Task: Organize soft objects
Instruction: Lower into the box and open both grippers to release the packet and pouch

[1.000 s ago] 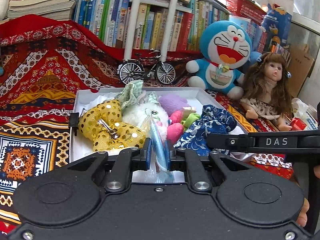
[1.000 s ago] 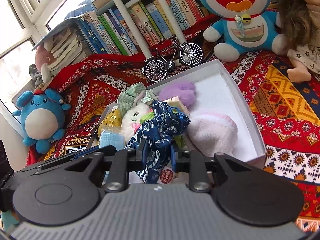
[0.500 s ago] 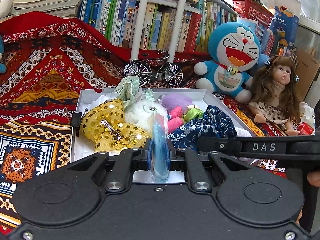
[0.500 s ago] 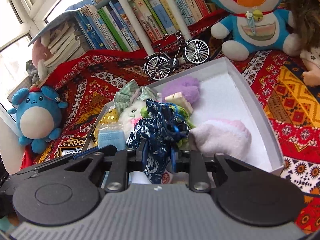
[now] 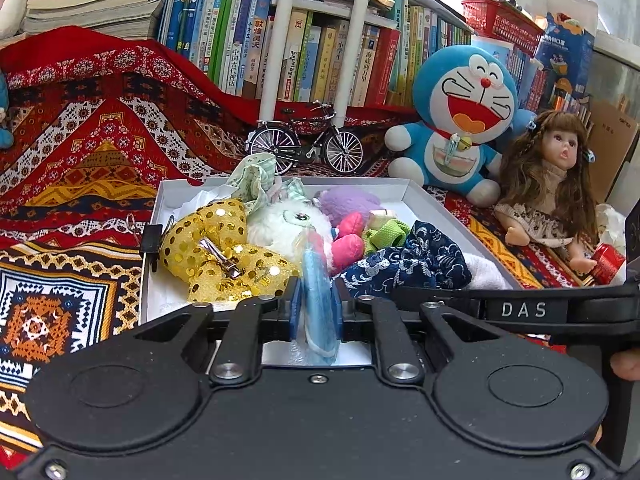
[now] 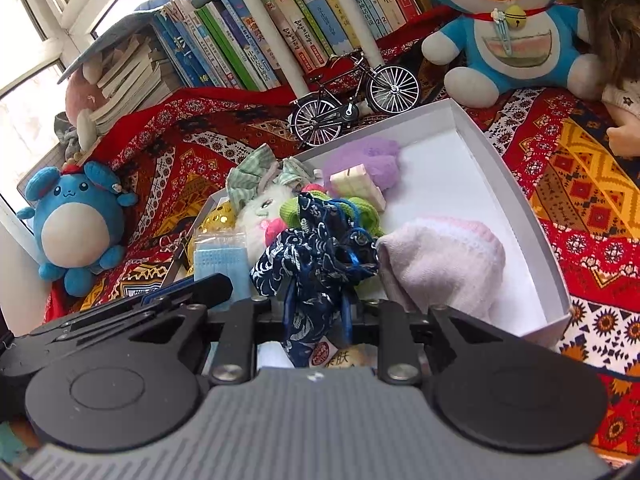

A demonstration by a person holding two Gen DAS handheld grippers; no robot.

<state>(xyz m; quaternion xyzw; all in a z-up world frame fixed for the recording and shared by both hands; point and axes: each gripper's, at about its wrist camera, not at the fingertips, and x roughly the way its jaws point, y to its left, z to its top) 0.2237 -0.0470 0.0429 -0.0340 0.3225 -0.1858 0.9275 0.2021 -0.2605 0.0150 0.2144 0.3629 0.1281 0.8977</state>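
Both grippers hang over the near edge of the white box [image 5: 158, 216], and both have begun to let go: the left gripper [image 5: 316, 312] is easing open around the blue packet [image 5: 318, 312], which no longer looks pinched as flat as a moment ago, while the right gripper [image 6: 316, 312] only just loosens on the navy pouch [image 6: 320, 256]. I'd say both pieces are about to be dropped into the box. The right view alone shows the pink sock [image 6: 440, 260] and the bare far-right floor; the left alone shows the gold bow [image 5: 216, 252].
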